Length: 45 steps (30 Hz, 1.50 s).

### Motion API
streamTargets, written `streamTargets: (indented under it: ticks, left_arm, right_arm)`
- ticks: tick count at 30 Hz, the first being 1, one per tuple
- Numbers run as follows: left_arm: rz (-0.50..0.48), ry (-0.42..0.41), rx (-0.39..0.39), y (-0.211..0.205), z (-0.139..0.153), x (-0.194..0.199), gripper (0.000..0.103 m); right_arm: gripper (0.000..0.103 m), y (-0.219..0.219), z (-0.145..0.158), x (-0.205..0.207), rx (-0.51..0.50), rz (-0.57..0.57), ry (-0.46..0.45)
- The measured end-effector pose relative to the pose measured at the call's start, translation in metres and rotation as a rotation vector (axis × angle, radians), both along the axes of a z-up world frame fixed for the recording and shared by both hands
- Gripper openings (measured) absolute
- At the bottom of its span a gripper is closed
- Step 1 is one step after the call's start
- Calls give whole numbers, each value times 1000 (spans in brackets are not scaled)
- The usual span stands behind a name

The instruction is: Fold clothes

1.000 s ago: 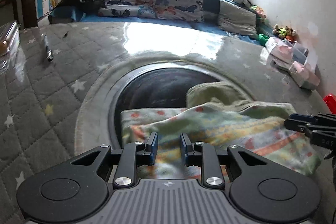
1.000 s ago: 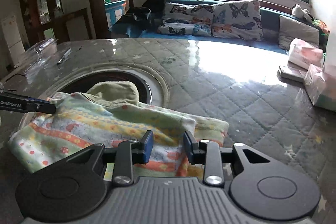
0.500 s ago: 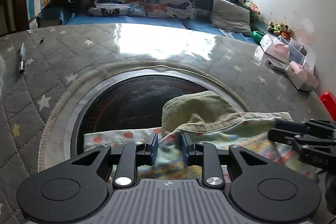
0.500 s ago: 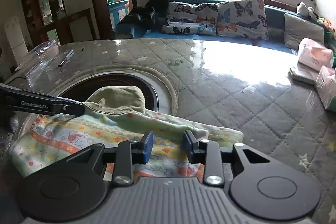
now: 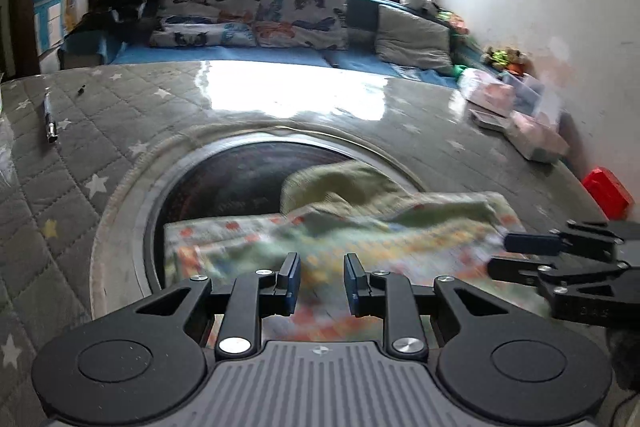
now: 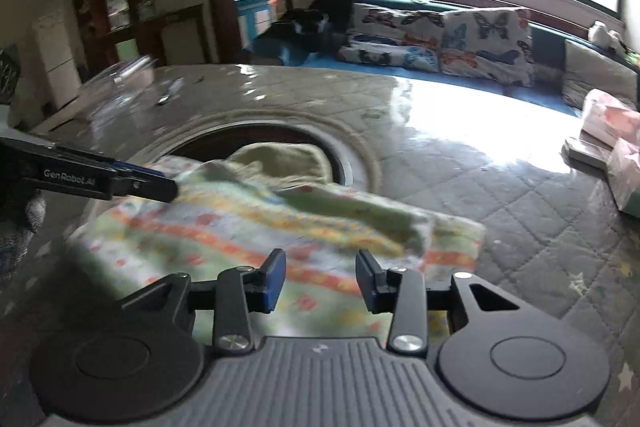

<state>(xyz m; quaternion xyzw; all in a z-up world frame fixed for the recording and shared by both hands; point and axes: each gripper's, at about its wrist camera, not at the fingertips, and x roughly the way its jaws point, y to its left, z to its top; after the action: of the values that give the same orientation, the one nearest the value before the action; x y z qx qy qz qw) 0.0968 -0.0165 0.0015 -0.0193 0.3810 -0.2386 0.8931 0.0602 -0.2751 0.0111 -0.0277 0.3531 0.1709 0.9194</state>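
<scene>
The patterned garment lies crosswise on the desk, just ahead of both grippers. Left gripper narrow, empty; right gripper opening, gripping nothing.

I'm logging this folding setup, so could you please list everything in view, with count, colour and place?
garment: one, green with colourful stripes, partly folded, over the round opening
round opening: one, dark, in the tabletop
table cover: one, grey quilted with stars
pen: one, dark, far left of the table
boxes and packets: several, pinkish, right edge by the wall
red item: one, right edge
butterfly cushions: two or more, on the blue bench under the window
left claw: black, blue pads, above the garment
right claw: black, blue pads, jaws opening over the garment
</scene>
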Motion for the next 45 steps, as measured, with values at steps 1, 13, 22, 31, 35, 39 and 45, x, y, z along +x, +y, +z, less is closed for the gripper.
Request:
streamTargets:
  ticks: [1, 13, 22, 31, 35, 39, 45]
  left_arm:
    - [-11, -2, -3, 0, 1, -7, 26]
    - [-1, 29, -19, 16, -12, -51, 26]
    - [61, 24, -38, 38, -9, -55, 26]
    - [114, 23, -38, 61, -10, -55, 26]
    - [172, 50, -47, 78, -10, -50, 26]
    - [220, 55, -76, 94, -7, -48, 26]
    - [260, 52, -107, 110, -1, -47, 28]
  right_arm:
    - [39, 3, 1, -4, -1, 15, 0]
    - [41, -10, -11, -40, -3, -17, 38]
    - [41, 6, 9, -41, -28, 57, -12]
    - [42, 58, 18, -35, -68, 238, -25]
    - [42, 86, 19, -35, -91, 335, -28]
    - [42, 115, 16, -36, -104, 428, -22]
    - [41, 140, 0, -33, -87, 474, 18]
